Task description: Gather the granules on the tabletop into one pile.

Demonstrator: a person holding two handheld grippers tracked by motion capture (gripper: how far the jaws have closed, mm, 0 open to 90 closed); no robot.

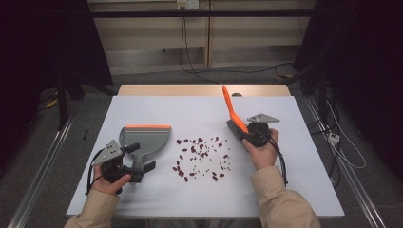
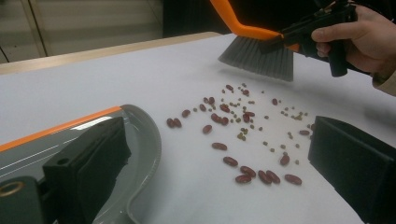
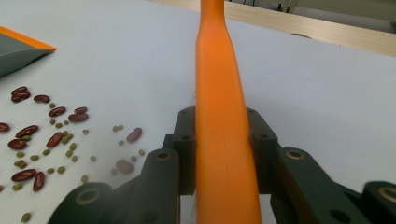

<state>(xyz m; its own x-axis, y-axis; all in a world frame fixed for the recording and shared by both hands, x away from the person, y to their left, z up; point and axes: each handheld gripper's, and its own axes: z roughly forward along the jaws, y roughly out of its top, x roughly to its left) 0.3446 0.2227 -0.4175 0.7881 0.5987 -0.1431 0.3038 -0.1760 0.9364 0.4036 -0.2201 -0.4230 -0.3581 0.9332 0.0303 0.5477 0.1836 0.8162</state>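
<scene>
The orange-handled brush [image 1: 233,111] sits right of centre in the high view, its handle slanting up toward the top of the frame and its grey bristles [image 2: 258,58] down on the white table [image 1: 142,107] beside the right claw [image 1: 254,132]; in the right claw view the handle [image 3: 219,140] runs straight up the middle of the frame with the two black jaws pressed against it on either side, so this claw is clenched on the brush; in the left claw view the brush appears at the upper right, bristles just above or on the table surface, whether touching I cannot tell, with the person's right hand [image 2: 359,37] wrapped round the claw body; just beside the bristles, toward the centre of the frame, lie the scattered beans [image 1: 202,154], dark red kidney-shaped ones mixed with small green ones [image 2: 240,135], spread loosely in the middle of the table; at the left of the high view the grey dustpan [image 1: 145,140] lies flat with its orange edge [image 1: 147,127] toward the top of the frame, well apart from the brush and near the beans; the left claw [image 1: 142,166] holds the dustpan's handle at the lower left; in its own view one jaw lies over the pan at the lower left and the other stands at the right edge above bare table, so whether it truly clamps I cannot tell.
</scene>
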